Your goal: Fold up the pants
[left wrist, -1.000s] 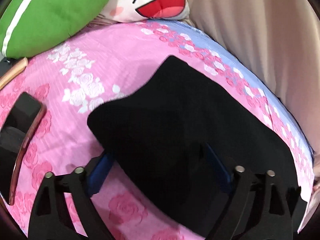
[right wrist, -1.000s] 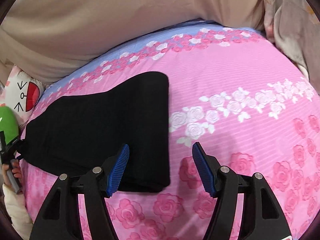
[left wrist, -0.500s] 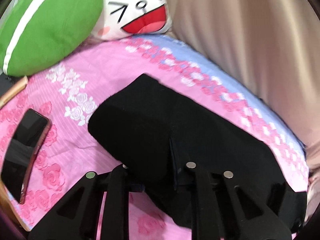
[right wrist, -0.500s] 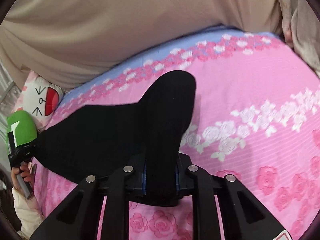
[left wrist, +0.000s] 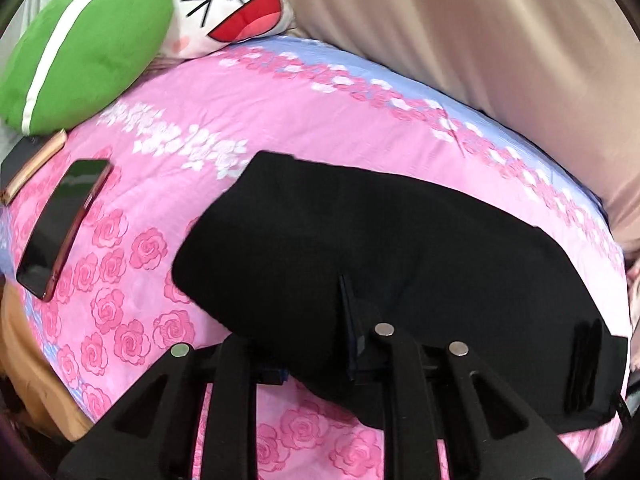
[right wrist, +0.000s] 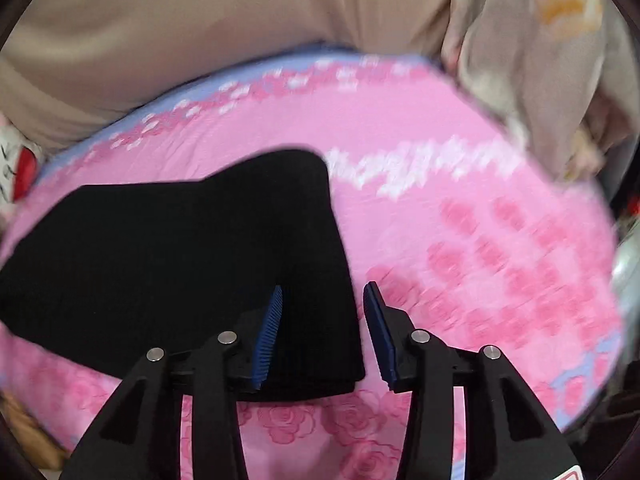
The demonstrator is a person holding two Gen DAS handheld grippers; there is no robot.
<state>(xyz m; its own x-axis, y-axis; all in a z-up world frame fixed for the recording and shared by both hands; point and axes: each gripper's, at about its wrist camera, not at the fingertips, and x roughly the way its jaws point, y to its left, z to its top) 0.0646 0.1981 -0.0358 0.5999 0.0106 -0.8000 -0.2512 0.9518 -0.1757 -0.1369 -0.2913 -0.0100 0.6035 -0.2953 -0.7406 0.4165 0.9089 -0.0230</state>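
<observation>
On L cam, left gripper point(left wrist: 316, 344) clenches pants point(left wrist: 400, 248) — phone point(left wrist: 60, 224) nearby; right gripper point(right wrist: 322, 332) fingers opening.

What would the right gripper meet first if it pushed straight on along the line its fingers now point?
Probably the black pants: the opening right gripper has their folded right edge between its unpressed pads, with the pink bedsheet beyond. Depth is uncertain in this blur.

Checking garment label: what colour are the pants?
Plain black pants, no visible pattern; clearest in the left wrist view.
</observation>
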